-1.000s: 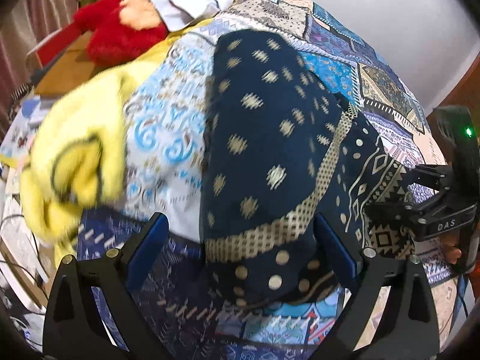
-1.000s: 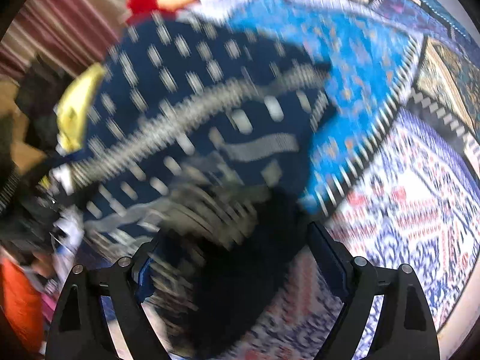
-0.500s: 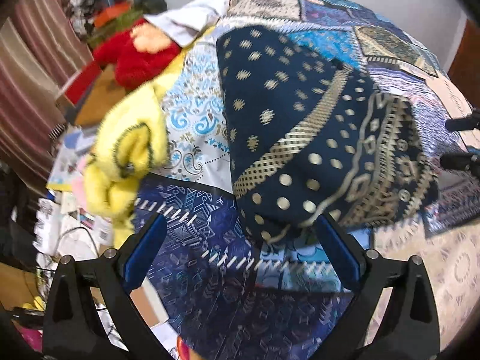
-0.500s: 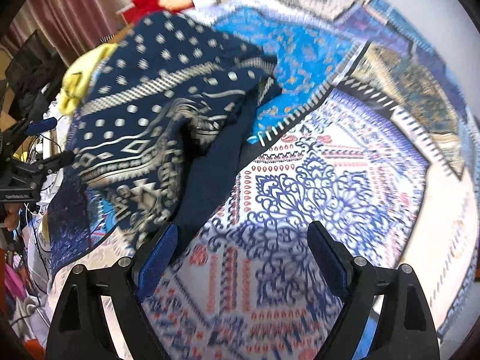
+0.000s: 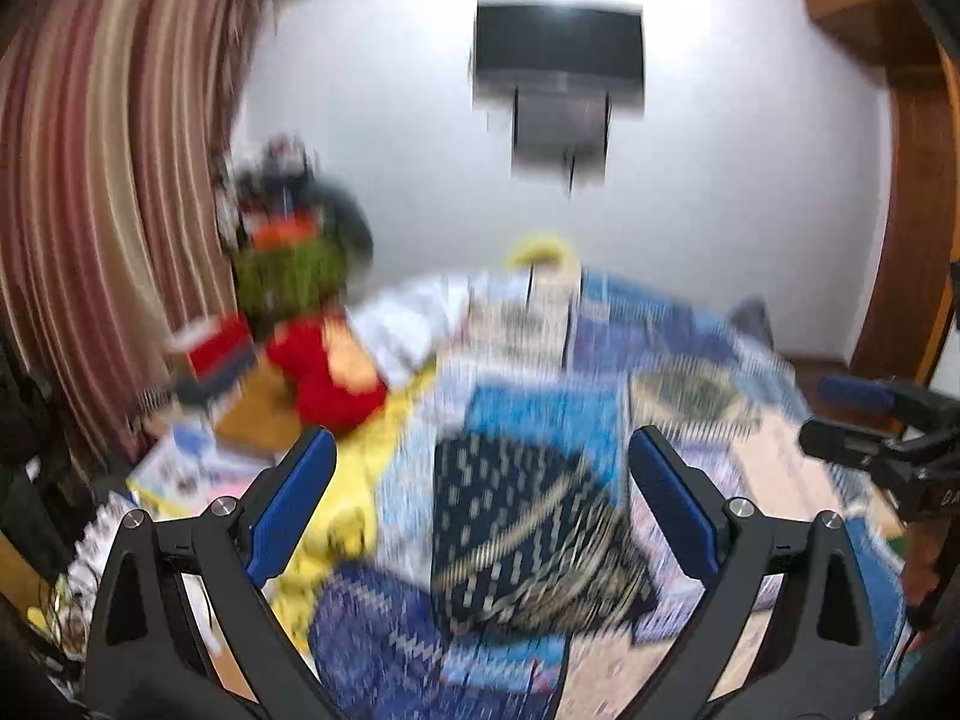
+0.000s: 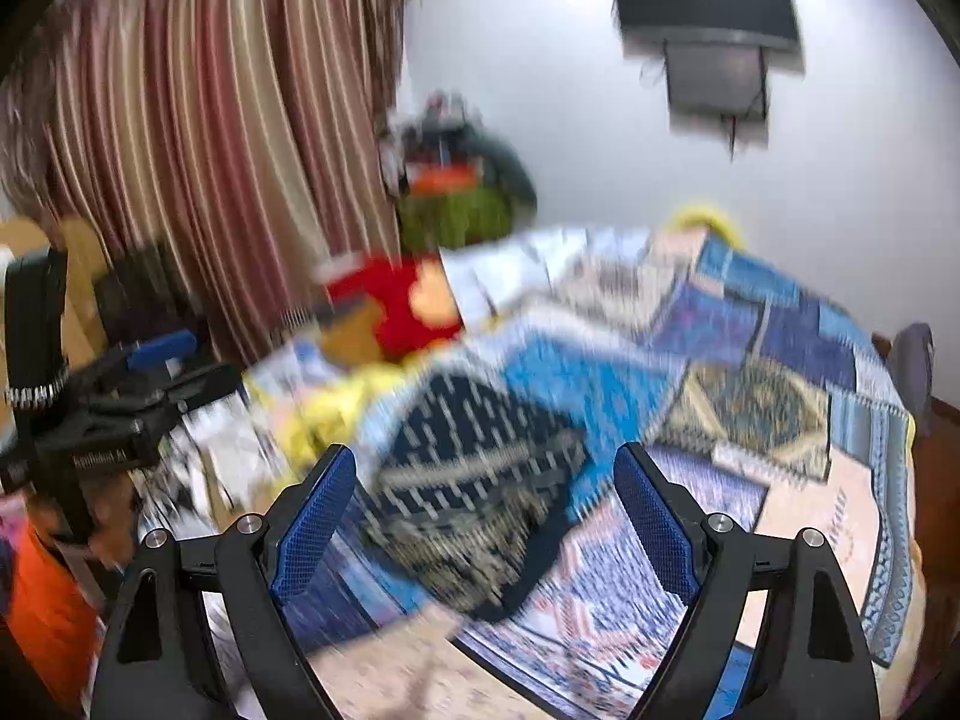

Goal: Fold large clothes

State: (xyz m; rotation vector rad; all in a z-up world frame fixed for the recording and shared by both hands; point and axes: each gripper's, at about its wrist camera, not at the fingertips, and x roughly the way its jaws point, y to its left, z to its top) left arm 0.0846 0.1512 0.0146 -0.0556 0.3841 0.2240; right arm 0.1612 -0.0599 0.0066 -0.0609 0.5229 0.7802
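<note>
A navy garment with gold dots and bands (image 5: pixel 516 534) lies folded in a compact heap on the patchwork bedspread (image 5: pixel 540 414). It also shows in the right wrist view (image 6: pixel 474 480). My left gripper (image 5: pixel 483 510) is open and empty, held back above the near side of the garment. My right gripper (image 6: pixel 483 510) is open and empty, also pulled back from it. The right gripper shows at the right edge of the left wrist view (image 5: pixel 882 426); the left gripper shows at the left of the right wrist view (image 6: pixel 120 402). Both views are motion-blurred.
A yellow cloth (image 5: pixel 336 504) lies left of the garment. A red plush toy (image 5: pixel 330 378) and white cloth (image 6: pixel 510 264) sit at the bed's far left. A striped curtain (image 6: pixel 210 150), a wall TV (image 5: pixel 558 54), and clutter lie beyond the bed.
Both grippers have drawn back and tilted up from the garment, so the wall, TV and curtain have come into view. The garment lies where it was.
</note>
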